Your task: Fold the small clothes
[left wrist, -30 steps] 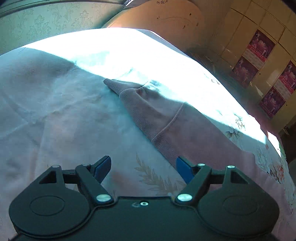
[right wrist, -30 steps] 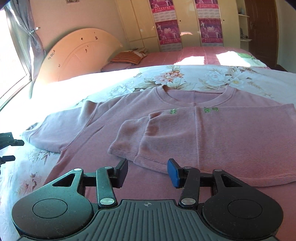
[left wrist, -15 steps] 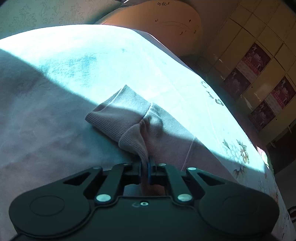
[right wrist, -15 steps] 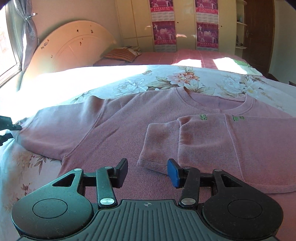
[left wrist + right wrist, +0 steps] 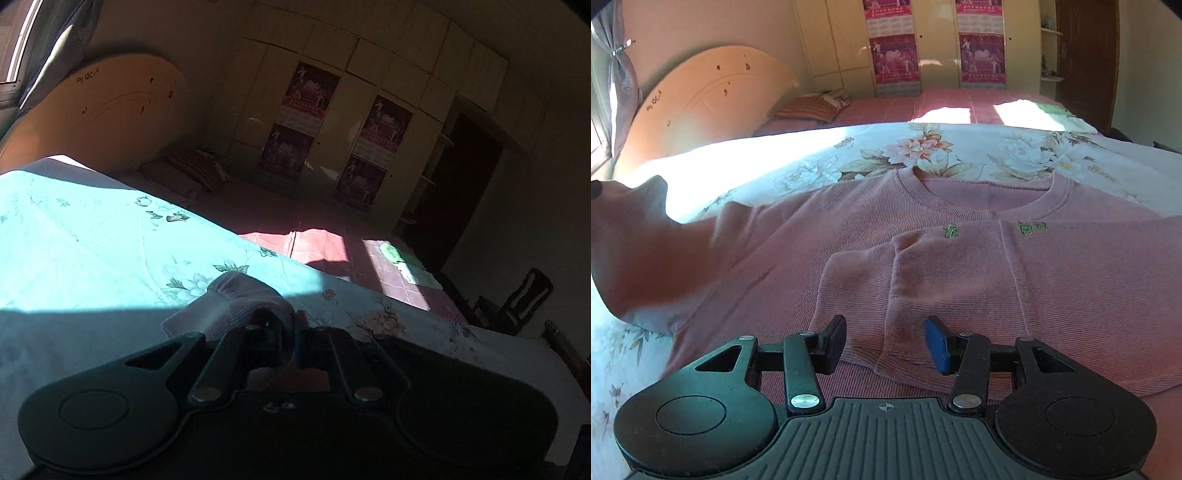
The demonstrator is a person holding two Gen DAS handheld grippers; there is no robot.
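Left tool (image 5: pixel 291 332) clamped on sleeve (image 5: pixel 240 295), lifted; right tool (image 5: pixel 884 343) apart over sweater (image 5: pixel 960 266) on floral bed (image 5: pixel 960 147); wardrobe (image 5: pixel 938 40) at 12 o'clock.

The left gripper (image 5: pixel 291 338) is black plastic, its two broad rounded lobes each bearing a shallow round disc. Angled link arms run forward from silver rivets. The right gripper (image 5: pixel 885 341) has the same black build, with a ribbed centre plate marked by a small crosshair, triangular cut-outs in the lobes, one blue finger pad (image 5: pixel 936 345) and one dark pad.
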